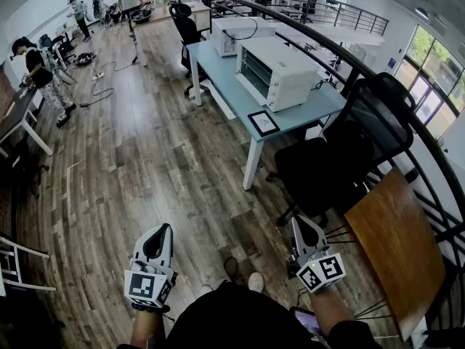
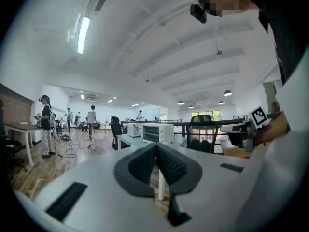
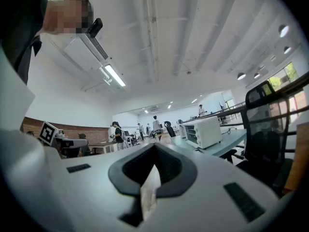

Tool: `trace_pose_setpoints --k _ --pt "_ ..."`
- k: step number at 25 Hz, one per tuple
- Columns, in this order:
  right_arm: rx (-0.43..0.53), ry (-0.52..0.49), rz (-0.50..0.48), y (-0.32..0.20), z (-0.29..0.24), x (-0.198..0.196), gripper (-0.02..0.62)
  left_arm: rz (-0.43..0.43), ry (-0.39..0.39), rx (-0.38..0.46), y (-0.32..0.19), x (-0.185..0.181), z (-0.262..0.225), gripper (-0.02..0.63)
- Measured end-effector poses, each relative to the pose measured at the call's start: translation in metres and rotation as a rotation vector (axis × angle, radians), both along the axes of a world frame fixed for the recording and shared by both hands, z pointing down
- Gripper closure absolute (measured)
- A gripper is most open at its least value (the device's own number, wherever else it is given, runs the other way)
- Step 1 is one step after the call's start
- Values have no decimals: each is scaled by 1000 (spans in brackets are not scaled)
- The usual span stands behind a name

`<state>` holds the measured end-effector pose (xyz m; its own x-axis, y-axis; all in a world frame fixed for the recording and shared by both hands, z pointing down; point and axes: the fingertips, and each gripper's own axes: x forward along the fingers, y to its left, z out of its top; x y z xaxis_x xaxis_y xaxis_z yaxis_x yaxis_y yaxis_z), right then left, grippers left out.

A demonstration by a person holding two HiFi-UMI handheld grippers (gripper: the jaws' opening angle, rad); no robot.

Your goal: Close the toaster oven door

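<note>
1. Both grippers hang low in front of the person, well apart from the work. The left gripper (image 1: 163, 231) has its jaws together on nothing, and the right gripper (image 1: 299, 225) likewise.
2. The oven (image 1: 280, 71) stands mid-table (image 1: 305, 115), its front facing the long edge on the open-floor side. From this far, whether its door hangs down cannot be told.
3. Risk: a second white box (image 1: 232, 33) sits at the table's far end. Heading there would mean closing the wrong door.
4. Risk: the chair (image 1: 341, 158) crowds the table's near end, so an approach from that side could snag it.
5. Risk: pressed-together jaws offer only a narrow tip. It may slip off the door, which would then drop back.
6. Risk: a hard shove could slide the oven toward the railing-side edge.
</note>
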<state>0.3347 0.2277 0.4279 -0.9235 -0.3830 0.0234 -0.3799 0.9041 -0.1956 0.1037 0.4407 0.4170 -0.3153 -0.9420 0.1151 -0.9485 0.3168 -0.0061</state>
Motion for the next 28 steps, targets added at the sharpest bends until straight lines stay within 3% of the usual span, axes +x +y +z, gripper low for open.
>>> trace_pose_setpoints --k 5,10,20,23,28 --pt "-16 -17 5 -10 -1 6 600 -27 80 27 -5 -2 5 594" --pt "-12 -16 7 -29 1 16 598 -28 20 70 -14 -1 0 594" --pt "34 -74 -50 -66 -21 28 593 -73 1 100 -57 26 -13 594" --pt "24 -80 -67 -77 -22 40 543 -93 2 98 -68 39 -13 594" --pt "-1 -84 -85 -100 -15 47 523 -106 15 101 -86 51 -15 594"
